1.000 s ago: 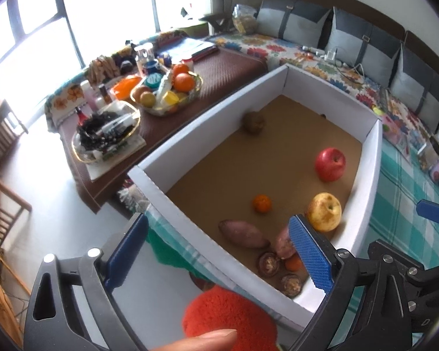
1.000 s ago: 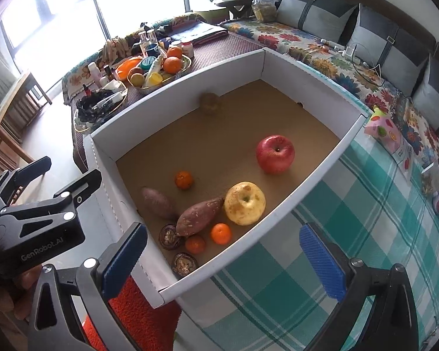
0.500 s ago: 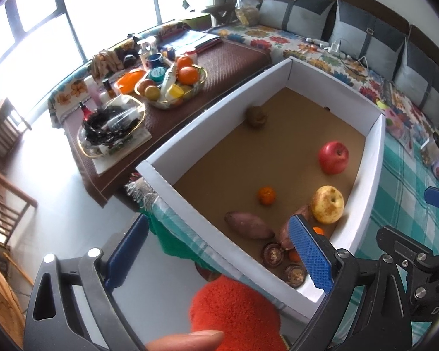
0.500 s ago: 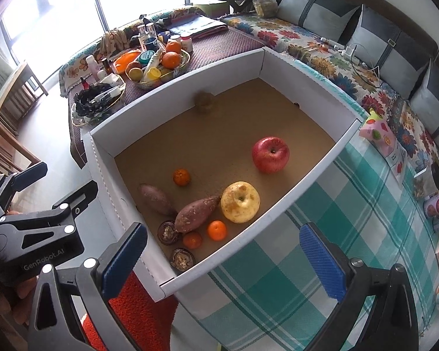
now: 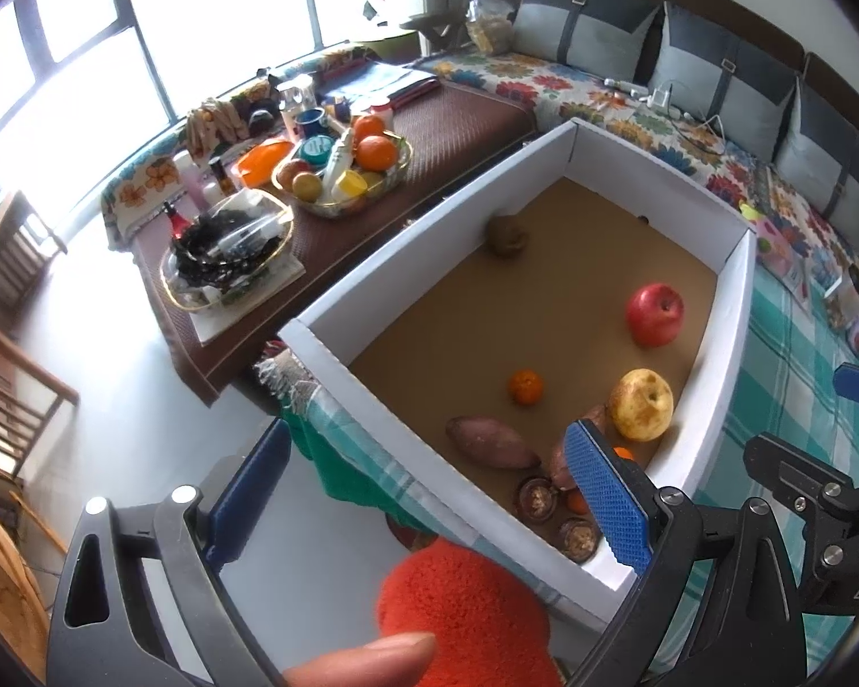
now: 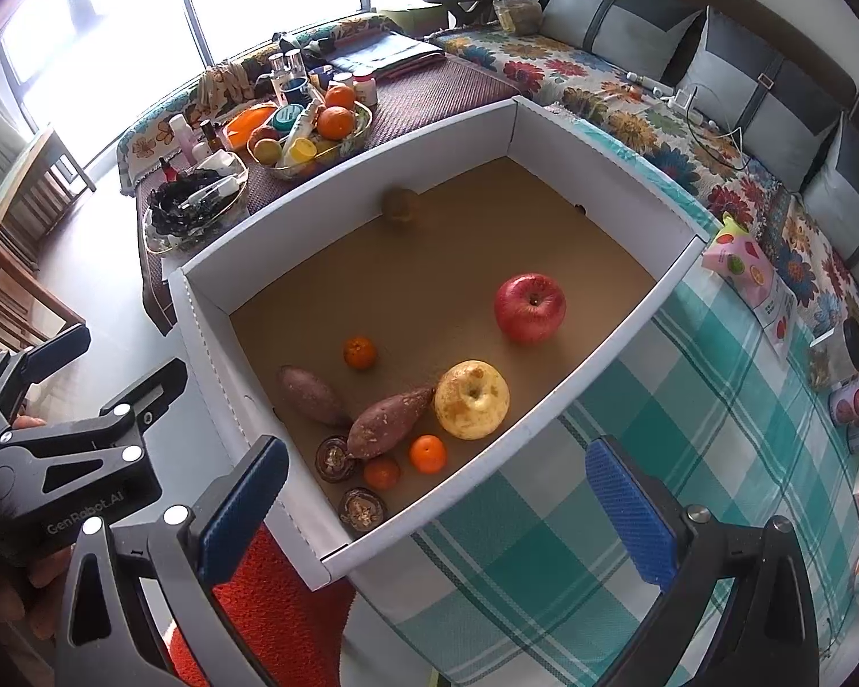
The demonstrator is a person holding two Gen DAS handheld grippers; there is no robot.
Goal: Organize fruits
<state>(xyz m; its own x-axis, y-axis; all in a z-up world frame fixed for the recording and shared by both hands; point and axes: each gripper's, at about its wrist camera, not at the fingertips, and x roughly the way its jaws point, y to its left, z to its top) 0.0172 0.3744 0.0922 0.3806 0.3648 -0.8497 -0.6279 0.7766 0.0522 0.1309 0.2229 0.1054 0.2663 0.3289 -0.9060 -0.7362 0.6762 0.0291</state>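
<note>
The left gripper [image 5: 429,492] is being held with its fingers [image 5: 607,498] spread wide, and nothing is being gripped between them. The right gripper [image 6: 438,506] is likewise being held wide open and empty.

A white box [image 6: 613,343] with a brown floor is being seen ahead of both pairs of fingers, resting on a surface [image 6: 687,458] covered by a teal checked cloth. The fruits are being kept inside this box. A red apple [image 6: 530,307] is lying well ahead of the right fingers, apart from the rest. A yellow apple [image 6: 471,399] is lying nearer, touching the tip of a sweet potato [image 6: 389,422]. A second sweet potato [image 6: 313,397] is lying just beside the first, ahead of the right gripper's left finger. A small orange [image 6: 359,352] is sitting alone farther ahead, and two more small oranges [image 6: 428,453] are lying close to the near wall. Two dark round fruits [image 6: 362,506] are being seen in the near corner. A brown round fruit [image 6: 401,204] is resting against the far wall.

In the left wrist view, the box is lying ahead and toward the right finger.
</note>
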